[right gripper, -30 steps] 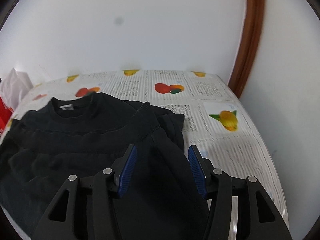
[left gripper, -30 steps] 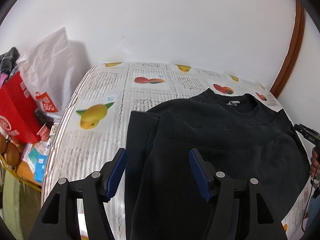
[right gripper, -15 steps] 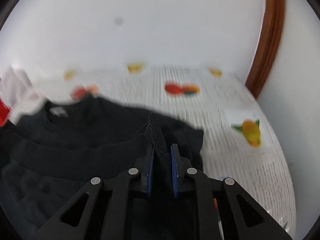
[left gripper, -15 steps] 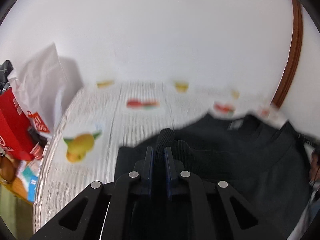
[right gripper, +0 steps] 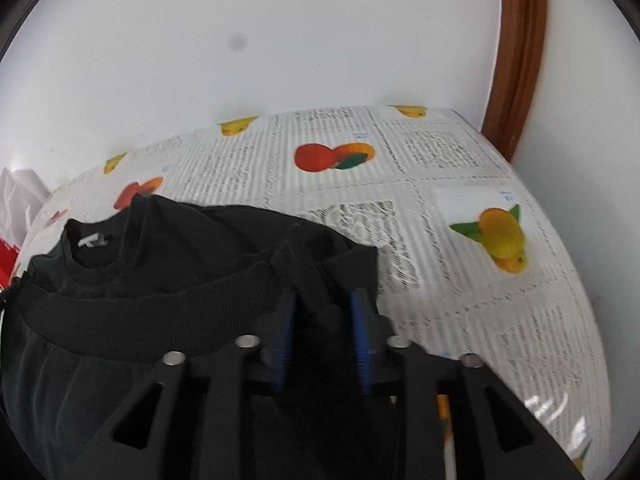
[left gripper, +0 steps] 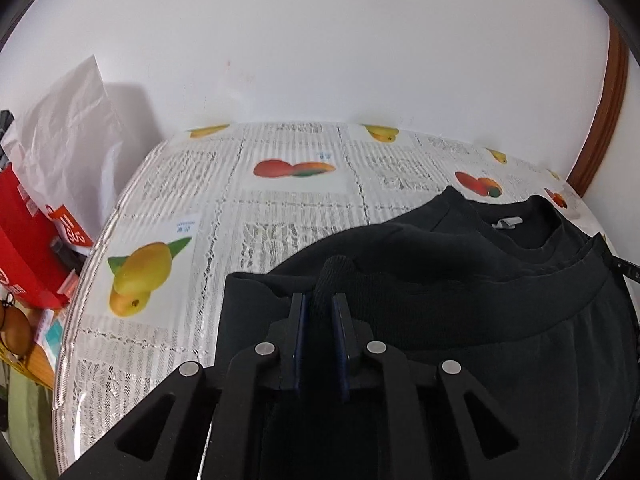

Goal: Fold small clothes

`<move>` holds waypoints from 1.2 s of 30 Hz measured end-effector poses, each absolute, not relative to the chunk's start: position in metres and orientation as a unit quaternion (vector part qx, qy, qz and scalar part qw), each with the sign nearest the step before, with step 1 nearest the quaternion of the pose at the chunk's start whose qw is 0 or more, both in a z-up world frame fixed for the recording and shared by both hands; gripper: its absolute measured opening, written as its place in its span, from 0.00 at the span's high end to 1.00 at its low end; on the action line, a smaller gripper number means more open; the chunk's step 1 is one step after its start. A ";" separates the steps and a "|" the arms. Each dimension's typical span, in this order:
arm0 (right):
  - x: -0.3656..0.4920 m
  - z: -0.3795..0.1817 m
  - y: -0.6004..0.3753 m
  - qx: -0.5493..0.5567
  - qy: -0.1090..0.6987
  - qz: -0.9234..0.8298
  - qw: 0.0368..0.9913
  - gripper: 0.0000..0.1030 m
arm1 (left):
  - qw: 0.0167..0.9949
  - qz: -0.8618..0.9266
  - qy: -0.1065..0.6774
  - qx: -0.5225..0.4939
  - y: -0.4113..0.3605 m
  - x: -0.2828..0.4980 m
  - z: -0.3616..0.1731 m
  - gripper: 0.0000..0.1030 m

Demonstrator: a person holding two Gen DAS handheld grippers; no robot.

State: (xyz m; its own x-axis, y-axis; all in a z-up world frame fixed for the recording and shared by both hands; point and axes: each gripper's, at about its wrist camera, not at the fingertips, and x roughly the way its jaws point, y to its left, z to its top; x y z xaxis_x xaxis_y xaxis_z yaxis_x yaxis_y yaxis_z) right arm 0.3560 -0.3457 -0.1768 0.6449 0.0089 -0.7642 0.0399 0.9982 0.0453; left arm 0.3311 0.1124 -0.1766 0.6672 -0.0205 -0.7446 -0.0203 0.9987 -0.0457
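Both two-finger grippers, left [left gripper: 319,320] and right [right gripper: 322,316], clamp the ribbed hem of the black knit sweatshirt [left gripper: 460,280] lying on the fruit-print lace tablecloth [left gripper: 280,200] (likely to fold it toward the collar).

A counter [left gripper: 280,208] covered by a white lace-patterned cloth printed with mangoes and other fruit stands against a plain white wall [left gripper: 320,40], with a brown wooden door frame [right gripper: 516,60] at its far right corner. Just off the counter's left edge lean a crumpled white paper bag [left gripper: 68,128] and a red bag [left gripper: 28,248] with white lettering. Below them lie some brown round items [left gripper: 16,328], too blurred to identify.
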 end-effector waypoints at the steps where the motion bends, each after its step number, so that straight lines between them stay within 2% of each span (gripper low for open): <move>1: 0.350 -0.175 -0.346 0.025 0.418 -0.006 0.908 0.68 | 0.911 -0.002 0.412 -0.023 0.112 0.331 -0.177 0.85; 4: 0.332 -0.174 -0.345 -0.001 0.410 -0.012 0.912 0.63 | 0.905 -0.008 0.424 -0.015 0.108 0.330 -0.178 0.80; 8: 0.307 -0.171 -0.348 -0.013 0.409 -0.024 0.912 0.62 | 0.899 -0.005 0.439 0.004 0.101 0.316 -0.175 0.58; 15: 0.254 -0.171 -0.348 -0.051 0.417 -0.068 0.905 0.62 | 0.891 0.002 0.452 0.028 0.103 0.265 -0.177 0.56; 21: 0.211 -0.138 -0.329 -0.047 0.381 -0.072 0.920 0.59 | 0.900 0.007 0.435 0.003 0.126 0.203 -0.172 0.53; 28: 0.187 -0.120 -0.233 -0.091 0.352 0.011 0.932 0.57 | 0.899 0.006 0.436 -0.043 0.158 0.132 -0.183 0.50; 36: 0.159 -0.145 -0.092 -0.110 0.364 0.144 0.913 0.51 | 0.901 -0.001 0.428 -0.077 0.180 0.076 -0.187 0.51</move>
State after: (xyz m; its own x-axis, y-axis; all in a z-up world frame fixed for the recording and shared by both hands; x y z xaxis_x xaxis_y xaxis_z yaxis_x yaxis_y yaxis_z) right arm 0.1587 -0.0916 -0.1452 0.6932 0.1822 -0.6974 -0.3425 0.9346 -0.0963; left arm 0.0760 0.1801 -0.1872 0.6344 -0.0682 -0.7700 -0.0643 0.9880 -0.1405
